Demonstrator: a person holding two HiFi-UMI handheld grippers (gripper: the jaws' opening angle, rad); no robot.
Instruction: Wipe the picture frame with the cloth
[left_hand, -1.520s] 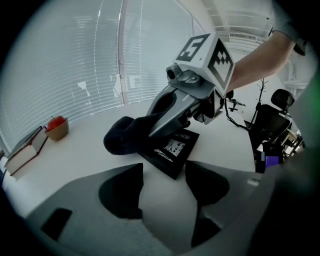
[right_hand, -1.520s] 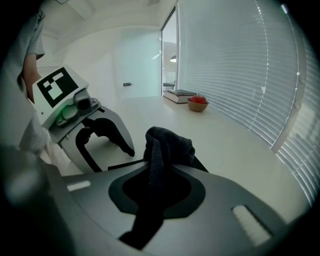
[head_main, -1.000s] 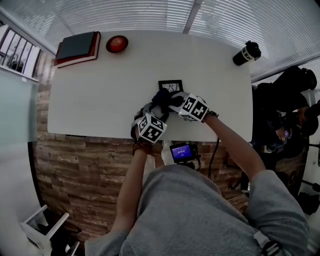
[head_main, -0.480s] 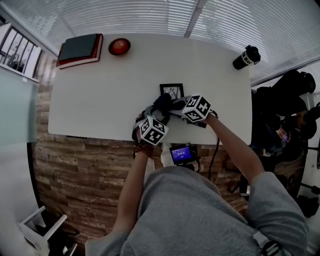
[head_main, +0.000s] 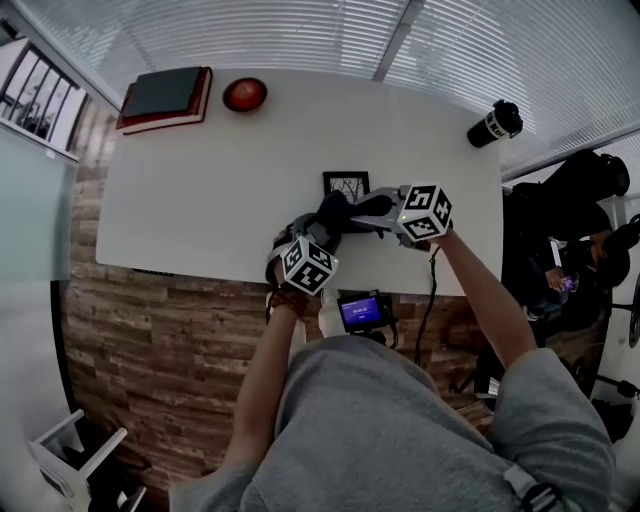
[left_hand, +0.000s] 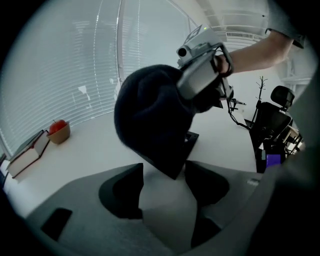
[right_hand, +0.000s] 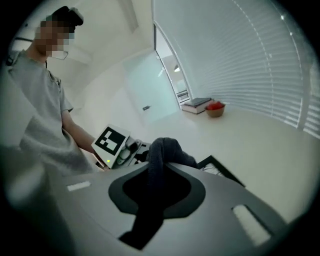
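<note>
L gripper (left_hand: 164, 166) sits low at the near edge of the white tabletop (head_main: 200, 200), its fingers (left_hand: 120, 192) spread wide. The picture frame (head_main: 346, 183) has its lower corner wedged btwn them, dark edge spanning tip to tip, so it reads as a wide grip on the frame. The frame stands near the middle of the tabletop, a bit toward the person, and tilted in the L gripper view, w/ its back prop showing just behind.

R gripper (right_hand: 161, 172) is above and to the right, angled down toward the frame. Its fingers (right_hand: 182, 192) are pinched together on the dark cloth (left_hand: 150, 112). One end of the cloth trails back btwn the fingers, and the rest bunches into a fat wad out front. From the L gripper view that wad hangs right in front of the frame's face and covers most of it; whether it actually touches the glass can't be told. In the head view the cloth lies btwn the two marker cubes, overlapping the frame's near edge.

Elsewhere, a stack of books (head_main: 163, 95) is at the far left corner, w/ a small bowl (head_main: 245, 94) holding something red just beside it. A black tumbler (head_main: 494, 122) is at the far right corner. All three are well apart from the frame.
</note>
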